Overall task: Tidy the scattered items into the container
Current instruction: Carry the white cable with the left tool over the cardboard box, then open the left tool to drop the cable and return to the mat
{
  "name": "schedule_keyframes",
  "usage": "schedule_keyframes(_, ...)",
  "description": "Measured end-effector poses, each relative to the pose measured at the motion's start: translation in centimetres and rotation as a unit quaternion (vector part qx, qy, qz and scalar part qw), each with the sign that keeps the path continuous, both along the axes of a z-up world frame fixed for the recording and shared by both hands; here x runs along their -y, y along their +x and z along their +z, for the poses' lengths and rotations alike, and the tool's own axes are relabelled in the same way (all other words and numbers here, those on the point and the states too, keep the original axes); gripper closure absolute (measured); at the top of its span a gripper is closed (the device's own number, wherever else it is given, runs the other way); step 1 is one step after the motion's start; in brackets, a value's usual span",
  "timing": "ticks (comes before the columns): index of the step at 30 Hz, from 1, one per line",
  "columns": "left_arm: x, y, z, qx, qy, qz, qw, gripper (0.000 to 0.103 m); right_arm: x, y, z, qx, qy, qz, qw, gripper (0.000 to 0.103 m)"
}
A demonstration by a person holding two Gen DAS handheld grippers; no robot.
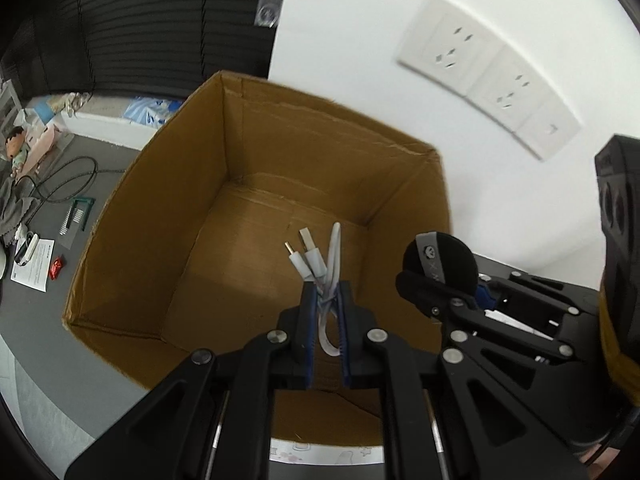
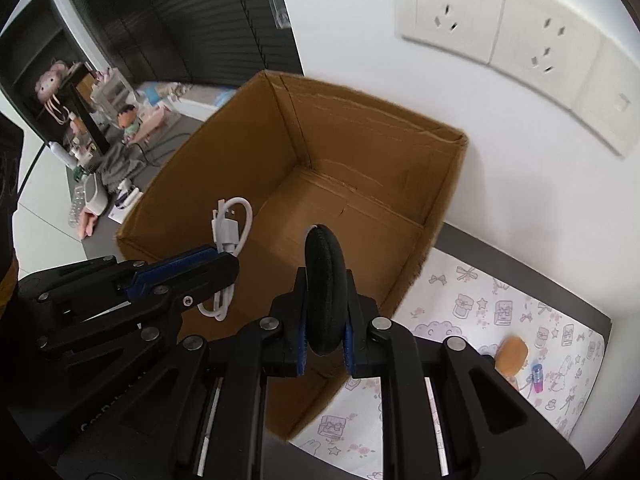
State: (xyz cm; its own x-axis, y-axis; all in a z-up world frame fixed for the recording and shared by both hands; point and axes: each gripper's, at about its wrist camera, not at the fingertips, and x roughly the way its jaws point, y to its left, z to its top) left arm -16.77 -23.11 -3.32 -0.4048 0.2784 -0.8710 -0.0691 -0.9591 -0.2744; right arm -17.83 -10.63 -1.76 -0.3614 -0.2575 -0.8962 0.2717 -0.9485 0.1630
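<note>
A: Logging item 1: white USB cable [image 1: 320, 268], folded in a bundle, pinched between narrow jaws of left gripper [image 1: 325, 300]. Plugs poke up past fingertips, loop hangs behind pads. Held over open cardboard box [image 1: 132, 216], probably for a straight drop inside.

B: Item 2: black round pad [image 2: 322, 292] (disc-shaped, gray tab w/ logo seen from left cam), clamped edge-on in right gripper [image 2: 325, 320], jaws tight on it. Also above box interior, near front wall.

A: Box contents: nothing visible on bottom. Flaps upright, walls tall, so release likely needs to happen inside the rim or items could glance off an edge.

B: Noted. Both grippers side by side, close together over same opening; risk of bumping each other if lowered at once.

A: Surroundings: box against white wall w/ socket panels [image 2: 500, 24]. Patterned sheet [image 2: 480, 304] beside box on right w/ orange item [image 2: 512, 354] and small purple item [image 2: 537, 376], both still outside.

B: Left side: paper slip [image 1: 34, 268], red wrapper [image 1: 56, 270], black cord [image 1: 68, 178], gray cloth [image 2: 118, 166]. Nothing blocking box mouth.
</note>
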Motion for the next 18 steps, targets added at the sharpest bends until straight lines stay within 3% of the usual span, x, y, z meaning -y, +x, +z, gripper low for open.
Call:
schedule_keyframes(7, 0.5, -0.7, -2.6, 0.032, -0.005, -0.003, 0.9995, 0.093, 0.4, -1.8, -3.5, 0.035, 0.019, 0.003, 0.999, 0.089)
schedule_keyframes(12, 1.6, -0.2, -3.8, 0.044, -0.011, 0.016, 0.9989, 0.092, 0.2, -1.9, -4.3, 0.041, 0.025, 0.000, 0.999, 0.088)
schedule_keyframes(14, 1.8, 0.0, -3.9, 0.047, -0.017, 0.020, 0.9985, 0.084, 0.3, -1.7, -4.2, 0.036, 0.031, 0.008, 0.999, 0.088)
schedule_keyframes(16, 2.1, 0.4, -3.8, 0.044, -0.016, 0.025, 0.9986, 0.049, 0.3, -1.6, -4.2, 0.032, 0.037, 0.012, 0.999, 0.084)
schedule_keyframes(18, 2.6, 0.7, -3.3, 0.032, -0.027, 0.042, 0.9982, 0.033, 0.4, -1.3, -3.8, 0.022, 0.044, 0.017, 0.999, 0.062)
